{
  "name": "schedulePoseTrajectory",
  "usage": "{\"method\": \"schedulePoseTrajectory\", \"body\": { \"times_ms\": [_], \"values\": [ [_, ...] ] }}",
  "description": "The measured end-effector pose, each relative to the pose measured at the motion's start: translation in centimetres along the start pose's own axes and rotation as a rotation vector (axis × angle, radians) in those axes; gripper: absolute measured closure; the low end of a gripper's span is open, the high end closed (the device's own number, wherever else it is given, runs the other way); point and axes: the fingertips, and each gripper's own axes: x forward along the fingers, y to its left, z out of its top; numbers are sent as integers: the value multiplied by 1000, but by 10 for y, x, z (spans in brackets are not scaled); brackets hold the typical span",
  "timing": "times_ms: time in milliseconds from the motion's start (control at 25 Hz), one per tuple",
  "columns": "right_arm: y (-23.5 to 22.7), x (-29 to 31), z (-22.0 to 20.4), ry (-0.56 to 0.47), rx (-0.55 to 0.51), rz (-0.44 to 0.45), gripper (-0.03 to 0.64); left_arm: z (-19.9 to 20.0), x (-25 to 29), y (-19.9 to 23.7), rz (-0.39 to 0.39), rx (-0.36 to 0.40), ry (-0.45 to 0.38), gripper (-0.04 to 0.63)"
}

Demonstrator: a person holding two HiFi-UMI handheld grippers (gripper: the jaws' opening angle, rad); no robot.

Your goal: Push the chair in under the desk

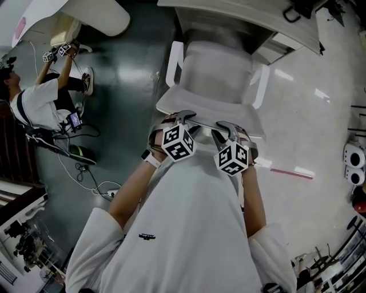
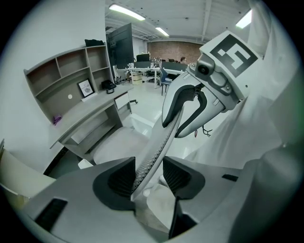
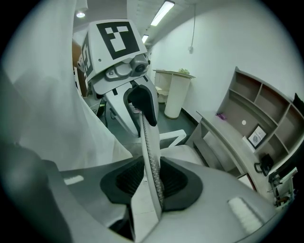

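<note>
a white office chair [image 1: 214, 74] with two armrests faces a pale desk [image 1: 240, 17], the front of its seat just at the desktop's edge. the wearer's bare forearms reach out over a white t-shirt [image 1: 189, 229]. the left gripper [image 1: 184, 121] and right gripper [image 1: 227, 130] sit side by side on the top edge of the chair's backrest, marker cubes toward the camera. the chair stands where a dark floor [image 1: 126, 74] meets a glossy pale floor [image 1: 309, 114] with a thin red strip [image 1: 291, 171]. at far left another person [image 1: 40, 106] in white raises marker-cubed grippers toward a rounded white tabletop [image 1: 97, 17], cables [image 1: 86, 171] trailing nearby.
</note>
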Motion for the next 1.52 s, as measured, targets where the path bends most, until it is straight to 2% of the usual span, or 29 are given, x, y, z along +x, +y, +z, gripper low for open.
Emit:
{"method": "schedulePoseTrajectory", "body": {
  "times_ms": [440, 680, 840, 1520],
  "values": [
    [-47, 8, -4, 5, -25, -35, 492, 28, 17, 31, 18, -9, -24, 412],
    [-77, 18, -2, -8, -82, -84, 491, 42, 25, 56, 38, -1, -37, 417],
    [-93, 23, 0, -12, -91, -84, 491, 50, 30, 70, 47, 2, -36, 417],
    [-135, 38, 12, -27, -159, -185, 495, 68, 41, 115, -2, 7, -14, 413]
  ]
}}
